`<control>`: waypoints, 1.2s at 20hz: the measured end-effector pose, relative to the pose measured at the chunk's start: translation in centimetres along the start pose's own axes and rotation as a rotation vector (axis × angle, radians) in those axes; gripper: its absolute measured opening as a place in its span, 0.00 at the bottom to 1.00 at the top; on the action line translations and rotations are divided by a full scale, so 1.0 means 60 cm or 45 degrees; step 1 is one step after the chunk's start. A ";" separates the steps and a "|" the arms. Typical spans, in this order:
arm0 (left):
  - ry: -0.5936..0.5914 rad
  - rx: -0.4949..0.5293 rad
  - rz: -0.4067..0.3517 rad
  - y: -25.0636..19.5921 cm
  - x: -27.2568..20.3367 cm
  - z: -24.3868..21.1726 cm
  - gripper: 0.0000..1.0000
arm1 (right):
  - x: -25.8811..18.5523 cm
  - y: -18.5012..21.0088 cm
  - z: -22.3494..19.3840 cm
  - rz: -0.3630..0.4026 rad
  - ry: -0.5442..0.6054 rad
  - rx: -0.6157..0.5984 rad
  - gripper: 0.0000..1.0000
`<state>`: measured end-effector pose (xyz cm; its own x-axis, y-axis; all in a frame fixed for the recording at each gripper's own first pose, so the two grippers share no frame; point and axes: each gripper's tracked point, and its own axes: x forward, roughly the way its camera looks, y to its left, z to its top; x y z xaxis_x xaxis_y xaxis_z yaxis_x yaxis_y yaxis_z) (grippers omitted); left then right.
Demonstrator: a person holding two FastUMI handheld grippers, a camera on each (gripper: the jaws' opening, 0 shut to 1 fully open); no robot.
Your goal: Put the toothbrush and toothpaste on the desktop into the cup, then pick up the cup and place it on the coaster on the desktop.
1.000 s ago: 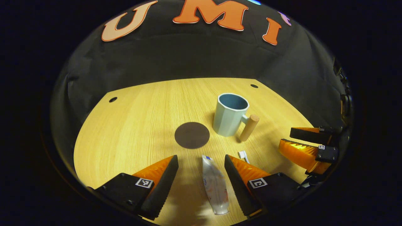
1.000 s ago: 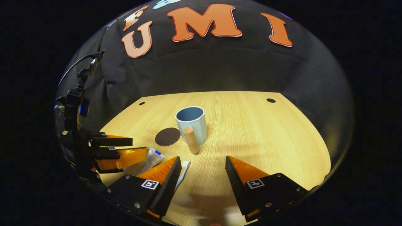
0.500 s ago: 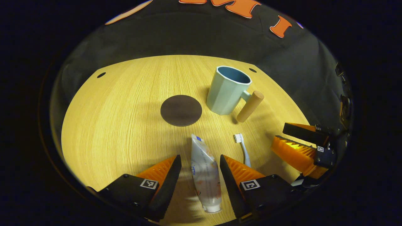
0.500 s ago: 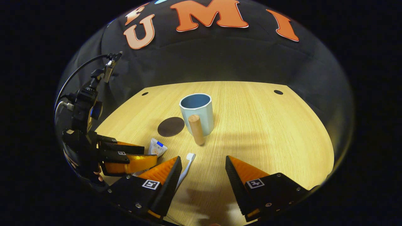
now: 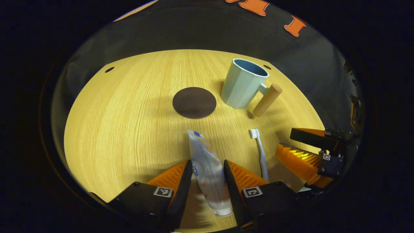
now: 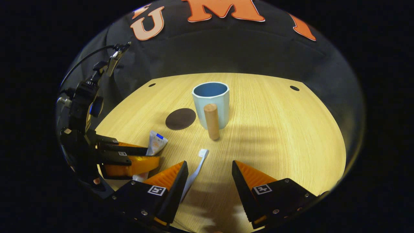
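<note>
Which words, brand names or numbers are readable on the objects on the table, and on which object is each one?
Toothpaste tube: blue and orange print, too blurred to read.
Square black-and-white markers on the left gripper: patterns, no words.
Cup, toothbrush, coaster: no text.

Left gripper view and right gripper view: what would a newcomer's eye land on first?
The toothpaste tube lies between the left hand-held gripper fingers, which stand close along its sides. Behind it stands the pale blue cup with a wooden handle, beside the dark round coaster. The white toothbrush lies flat by the open right hand-held gripper.
</note>
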<state>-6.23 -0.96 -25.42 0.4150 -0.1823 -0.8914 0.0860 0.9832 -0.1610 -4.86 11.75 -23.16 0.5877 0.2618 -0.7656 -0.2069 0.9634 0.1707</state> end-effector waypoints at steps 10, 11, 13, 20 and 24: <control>-0.036 -0.030 0.012 0.021 0.008 0.008 0.19 | 0.019 0.039 -0.036 0.037 0.112 -0.039 0.80; -0.019 -0.036 0.002 0.022 0.002 0.004 0.19 | 0.019 0.041 -0.037 0.037 0.118 -0.039 0.73; -0.039 -0.041 -0.003 0.024 0.000 0.006 0.18 | 0.024 0.042 -0.042 0.035 0.139 -0.041 0.79; -0.061 -0.054 -0.007 0.025 0.007 0.011 0.13 | 0.027 0.037 -0.049 0.008 0.180 -0.003 0.48; -0.078 -0.056 0.010 0.031 0.003 0.019 0.13 | 0.025 0.032 -0.051 -0.039 0.187 0.006 0.25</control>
<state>-4.99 0.82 -25.41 0.4703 -0.1734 -0.8653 0.0429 0.9838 -0.1739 -6.78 13.82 -25.89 0.4727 0.2214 -0.8529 -0.1868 0.9711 0.1486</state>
